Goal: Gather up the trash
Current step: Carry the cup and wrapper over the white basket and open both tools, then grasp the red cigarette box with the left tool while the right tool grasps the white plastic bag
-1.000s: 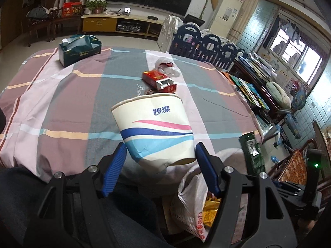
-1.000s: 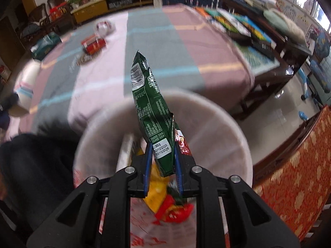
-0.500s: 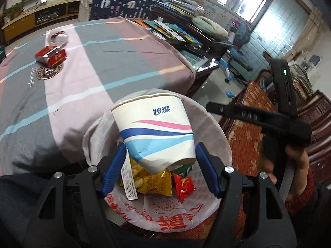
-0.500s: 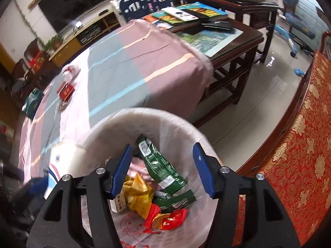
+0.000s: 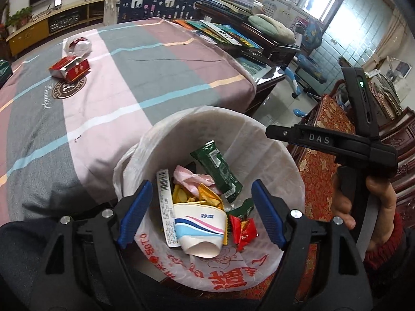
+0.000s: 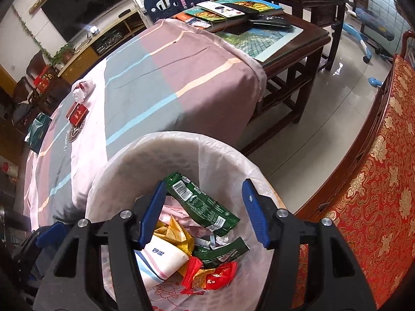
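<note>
Both grippers, left (image 5: 199, 213) and right (image 6: 205, 213), hang over the bin (image 5: 293, 178), jaws wide apart, holding nothing. The red box (image 5: 69, 68) on the worktop (image 5: 155, 77), far from the bin, could get forgotten.

A desk (image 5: 160, 59) covered with a striped cloth of pink, grey and mauve is seen across the upper left of the frame. A dark wooden side table (image 6: 306, 49), laden with books (image 6: 233, 7) and a grey-green cushion (image 5: 272, 27), is seen at the upper right. A long yellow cabinet (image 5: 28, 32) is set against the far wall, with a blue-and-white play fence (image 5: 155, 4) beside it. Red and gold upholstery (image 6: 376, 181) is seen at the right edge, above a pale tiled floor (image 6: 337, 98).
</note>
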`<state>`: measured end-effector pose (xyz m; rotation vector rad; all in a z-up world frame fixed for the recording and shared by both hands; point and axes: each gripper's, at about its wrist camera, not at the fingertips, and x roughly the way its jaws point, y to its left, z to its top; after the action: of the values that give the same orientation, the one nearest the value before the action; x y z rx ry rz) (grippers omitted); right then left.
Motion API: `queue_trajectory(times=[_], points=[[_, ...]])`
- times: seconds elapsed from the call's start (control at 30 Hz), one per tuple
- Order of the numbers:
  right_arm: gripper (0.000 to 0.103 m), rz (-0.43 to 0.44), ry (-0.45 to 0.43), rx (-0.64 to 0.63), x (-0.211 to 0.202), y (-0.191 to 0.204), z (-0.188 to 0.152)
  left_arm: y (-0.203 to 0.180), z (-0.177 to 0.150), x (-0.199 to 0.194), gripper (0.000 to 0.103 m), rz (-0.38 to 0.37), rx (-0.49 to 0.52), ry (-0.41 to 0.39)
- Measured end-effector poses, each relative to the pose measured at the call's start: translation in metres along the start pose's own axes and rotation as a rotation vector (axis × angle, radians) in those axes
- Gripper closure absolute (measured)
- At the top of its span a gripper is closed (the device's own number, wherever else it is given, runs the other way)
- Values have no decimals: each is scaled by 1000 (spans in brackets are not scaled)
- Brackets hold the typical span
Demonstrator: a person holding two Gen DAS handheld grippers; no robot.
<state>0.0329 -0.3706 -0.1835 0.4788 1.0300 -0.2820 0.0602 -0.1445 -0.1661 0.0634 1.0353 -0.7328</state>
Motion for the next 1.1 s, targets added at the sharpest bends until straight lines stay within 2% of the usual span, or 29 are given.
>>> queue_trajectory(times=[0.1,0.2,0.3,0.43,0.53,0.67,0.77,0.83,0.9,1.03,1.1], points=[[43,-3,-2,-24,1,9,1,13,3,-5,24,38,-34,-20],[43,-13,-7,-36,2,14,4,43,19,-11,24,121,-103,-45],[43,-19,-12,-36,5,16,8,87,48,-19,24,197,-222,-85],[43,-23,-12,-43,13,21,15,143,102,-12,17,304,-361,-107],[43,-27,-7,-53,22,24,21,179,144,13,13,390,-419,-105],[43,-33,4,-39,34,25,30,214,186,60,10,409,-487,-74],[43,-13,7,-9,40,24,38,229,204,98,10,445,-501,-19],[43,-15,0,-17,43,29,44,236,212,118,8,517,-484,24],[43,-17,-7,-31,46,36,49,241,211,122,8,542,-488,15],[42,10,-5,-46,61,55,63,246,204,107,33,514,-480,-50],[42,34,-2,-53,69,68,72,244,198,97,35,517,-442,-61]])
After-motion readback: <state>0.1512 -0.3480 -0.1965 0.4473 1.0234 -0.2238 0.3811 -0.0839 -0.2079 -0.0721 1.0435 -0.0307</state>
